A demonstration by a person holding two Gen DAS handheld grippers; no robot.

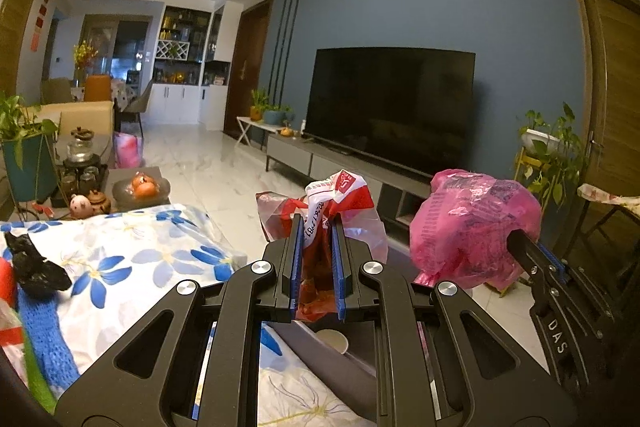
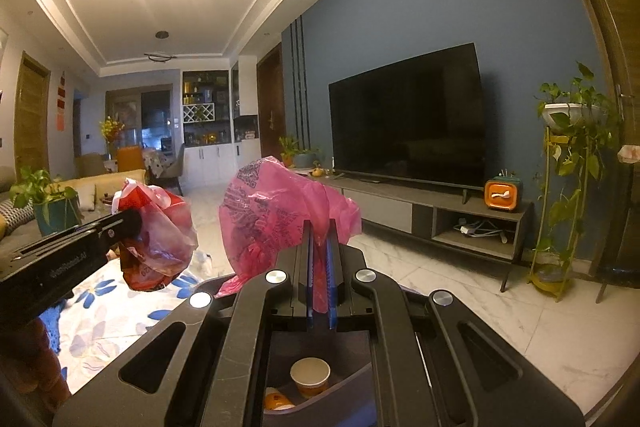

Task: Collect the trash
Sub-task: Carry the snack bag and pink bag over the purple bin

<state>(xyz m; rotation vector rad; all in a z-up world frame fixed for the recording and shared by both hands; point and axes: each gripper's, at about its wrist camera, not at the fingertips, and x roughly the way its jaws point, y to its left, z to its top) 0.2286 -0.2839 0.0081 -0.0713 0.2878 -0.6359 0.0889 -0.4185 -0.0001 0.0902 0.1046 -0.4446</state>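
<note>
My left gripper (image 1: 316, 223) is shut on a crumpled red and white plastic bag (image 1: 340, 193) and holds it in the air; the bag also shows in the right wrist view (image 2: 158, 235). My right gripper (image 2: 320, 227) is shut on a crumpled pink plastic bag (image 2: 272, 211), held up to the right of the other; it shows in the left wrist view (image 1: 472, 227) too. Below both grippers is a dark bin (image 2: 352, 383) holding a paper cup (image 2: 310, 375) and other scraps.
A table with a blue-flower cloth (image 1: 132, 259) lies to the left, with a black crumpled item (image 1: 36, 267) on it. A TV (image 1: 392, 103) on a low cabinet (image 2: 436, 215) stands ahead. Plant stand (image 2: 560, 187) at right. White marble floor between.
</note>
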